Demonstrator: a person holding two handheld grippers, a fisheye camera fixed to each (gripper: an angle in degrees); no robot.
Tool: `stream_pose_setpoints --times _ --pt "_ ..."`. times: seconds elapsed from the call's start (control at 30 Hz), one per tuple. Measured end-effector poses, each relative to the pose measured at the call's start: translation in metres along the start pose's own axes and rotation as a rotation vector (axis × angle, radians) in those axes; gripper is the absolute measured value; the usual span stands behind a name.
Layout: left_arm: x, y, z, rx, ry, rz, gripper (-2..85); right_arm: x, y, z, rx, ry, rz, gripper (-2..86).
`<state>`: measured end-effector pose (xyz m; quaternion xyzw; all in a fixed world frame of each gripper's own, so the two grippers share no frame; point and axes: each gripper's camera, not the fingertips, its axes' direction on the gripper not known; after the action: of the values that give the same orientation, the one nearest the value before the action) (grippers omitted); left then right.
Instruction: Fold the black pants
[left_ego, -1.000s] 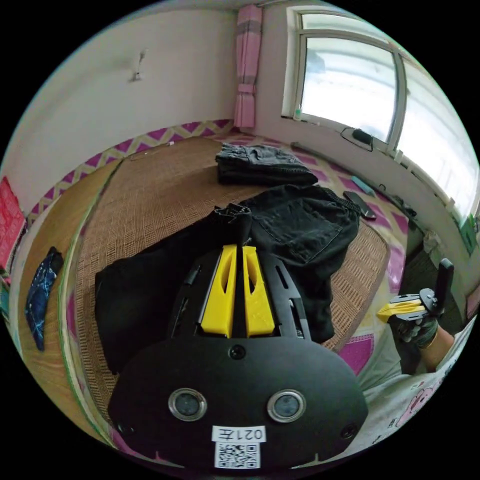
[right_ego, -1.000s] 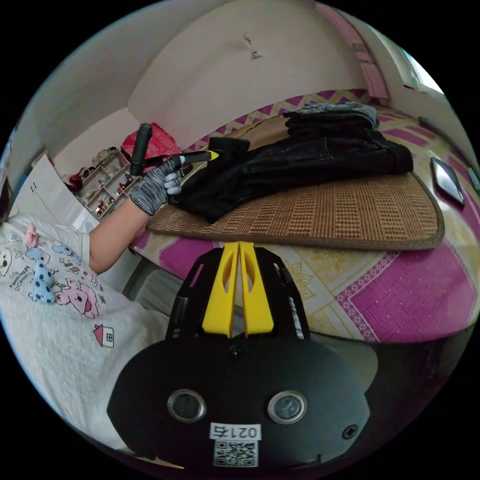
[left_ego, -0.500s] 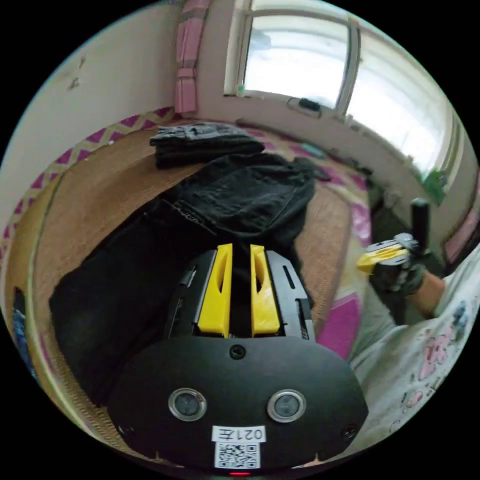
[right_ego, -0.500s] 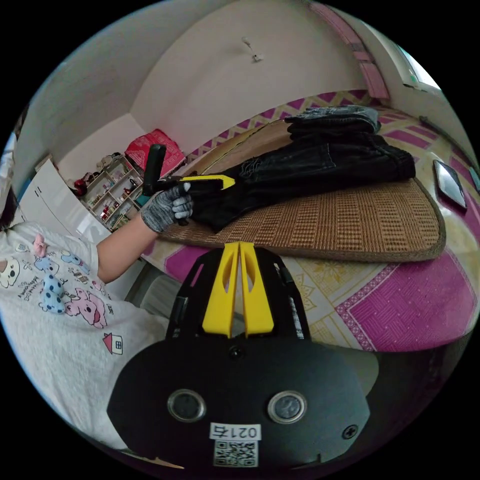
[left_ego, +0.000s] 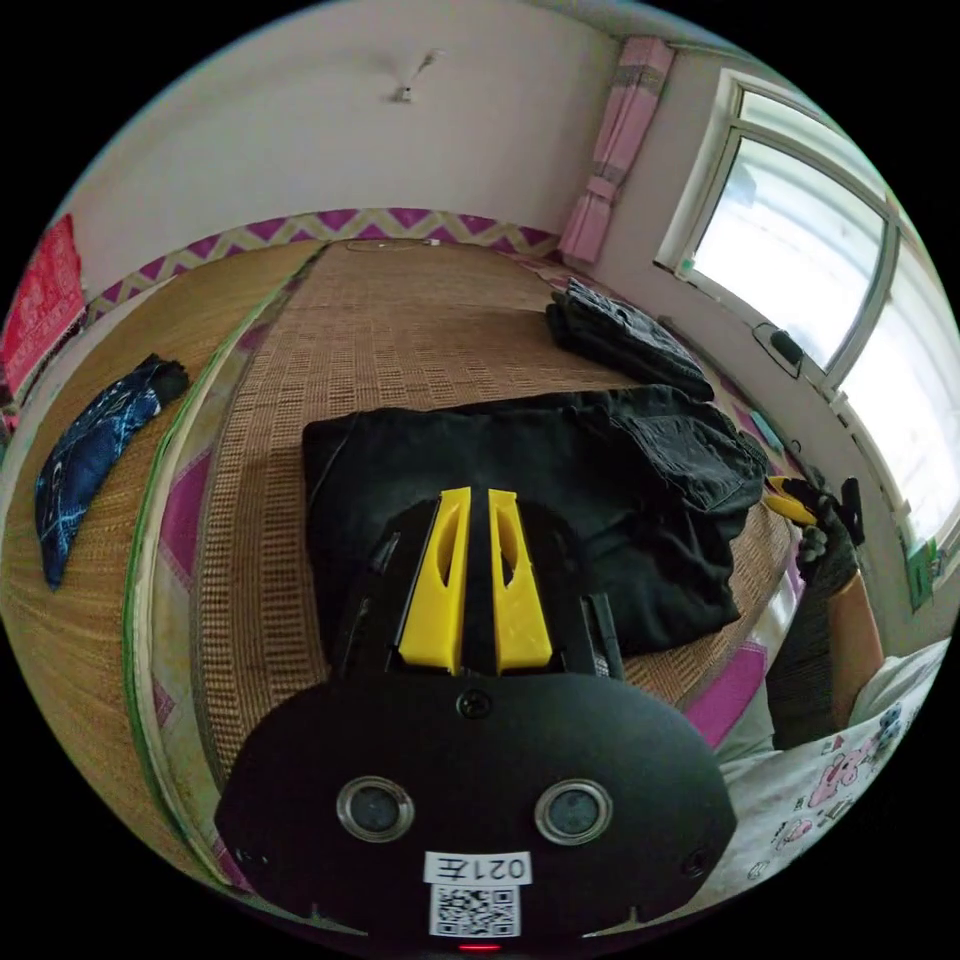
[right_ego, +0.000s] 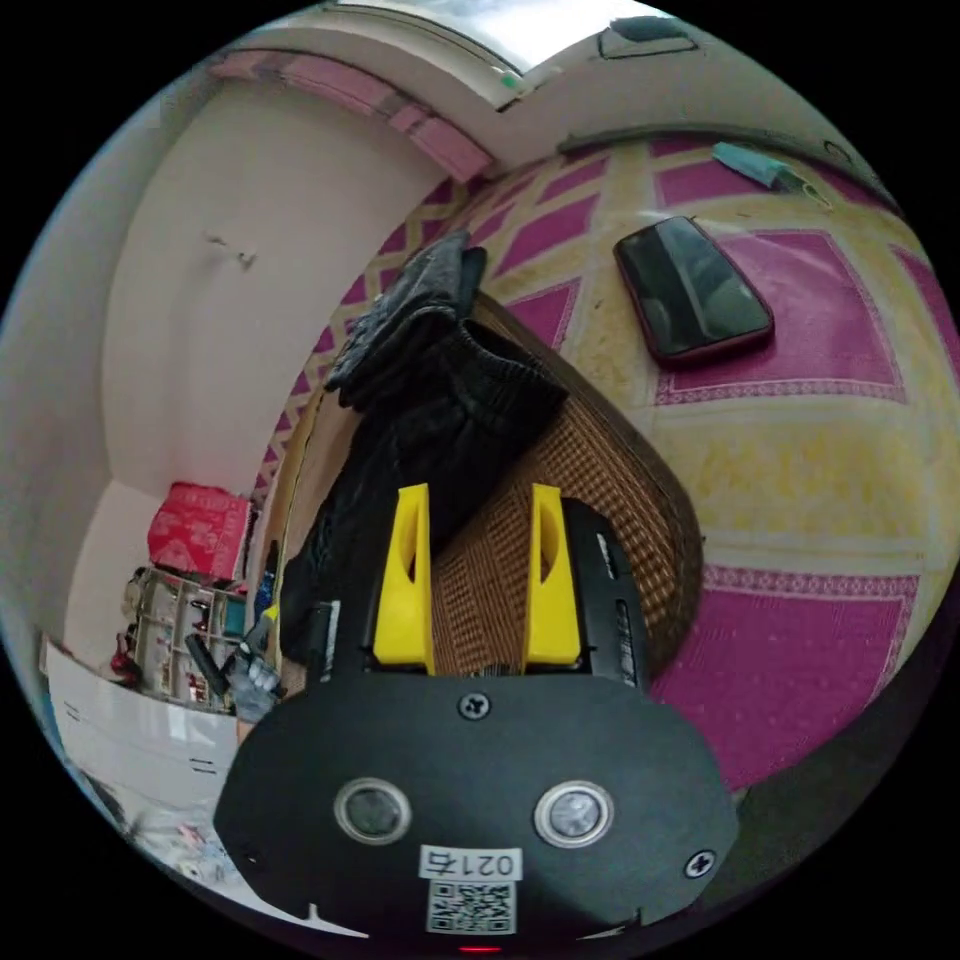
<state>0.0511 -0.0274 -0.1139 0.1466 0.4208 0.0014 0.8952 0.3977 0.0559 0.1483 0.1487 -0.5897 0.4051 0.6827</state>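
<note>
Two grippers, both empty now. A second ago the left gripper pinched a lifted pant cuff; that cuff is now let go and laid over, so the black pants lie doubled on the woven mat, near its front edge and toward the window-side corner, waistband end bunched there. One lengthwise fold looks done; next likely a second fold or smoothing. Left gripper hovers just above the pants, jaws nearly together with a thin gap, nothing between them. The right gripper, shut and idle off the bed a second ago, is now at the mat's corner, jaws wide apart over bare mat beside the waistband, not touching cloth. Farther back, a folded dark pile sits near the mat's far edge; a phone lies on the pink sheet beyond the mat.
</note>
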Motion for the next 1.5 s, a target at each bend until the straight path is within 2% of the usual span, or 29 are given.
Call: stream_pose_setpoints --times 0.23,0.3,0.43,0.63,0.73,0.8,0.97,1.03,1.1,1.17,1.23,1.37,1.43,1.5 --pt "-0.040 0.029 -0.046 0.033 0.063 -0.046 -0.6 0.044 -0.021 0.054 0.039 -0.166 0.240 10.5" --pt "-0.049 0.033 -0.060 0.051 0.089 -0.059 -0.8 0.067 -0.014 0.077 0.048 -0.290 0.295 8.5" --pt "-0.071 0.043 -0.098 0.092 0.121 -0.073 -1.0 0.058 0.008 0.085 0.063 -0.258 0.241 6.2" --pt "-0.111 0.061 -0.159 0.155 0.134 -0.090 -1.0 -0.088 0.077 0.076 0.152 -0.091 -0.150 5.3" --pt "-0.133 0.073 -0.188 0.189 0.129 -0.110 -1.0 -0.210 0.154 0.103 0.163 0.046 -0.485 4.8" --pt "-0.145 0.079 -0.202 0.203 0.130 -0.123 -1.0 -0.296 0.233 0.143 0.147 0.091 -0.735 3.6" --pt "-0.176 0.094 -0.231 0.222 0.135 -0.164 -1.0 -0.407 0.415 0.266 0.071 0.139 -1.149 1.2" --pt "-0.192 0.101 -0.240 0.219 0.141 -0.196 -1.0 -0.421 0.481 0.327 0.017 0.163 -1.257 0.6" --pt "-0.205 0.107 -0.245 0.210 0.145 -0.219 -1.0 -0.415 0.562 0.424 -0.085 0.278 -1.378 0.1" --pt "-0.216 0.113 -0.250 0.198 0.140 -0.239 -1.0 -0.394 0.603 0.486 -0.199 0.325 -1.408 -0.1" --pt "-0.230 0.121 -0.258 0.179 0.129 -0.256 -1.0 -0.385 0.620 0.496 -0.181 0.304 -1.372 -0.2" --pt "-0.250 0.127 -0.268 0.175 0.120 -0.286 -1.0 -0.392 0.644 0.474 -0.011 0.263 -1.344 -0.1" --pt "-0.259 0.121 -0.269 0.186 0.134 -0.293 -1.0 -0.390 0.665 0.489 -0.020 0.273 -1.385 0.1" --pt "-0.263 0.111 -0.266 0.193 0.162 -0.289 -1.0 -0.371 0.699 0.541 -0.147 0.358 -1.453 0.7"
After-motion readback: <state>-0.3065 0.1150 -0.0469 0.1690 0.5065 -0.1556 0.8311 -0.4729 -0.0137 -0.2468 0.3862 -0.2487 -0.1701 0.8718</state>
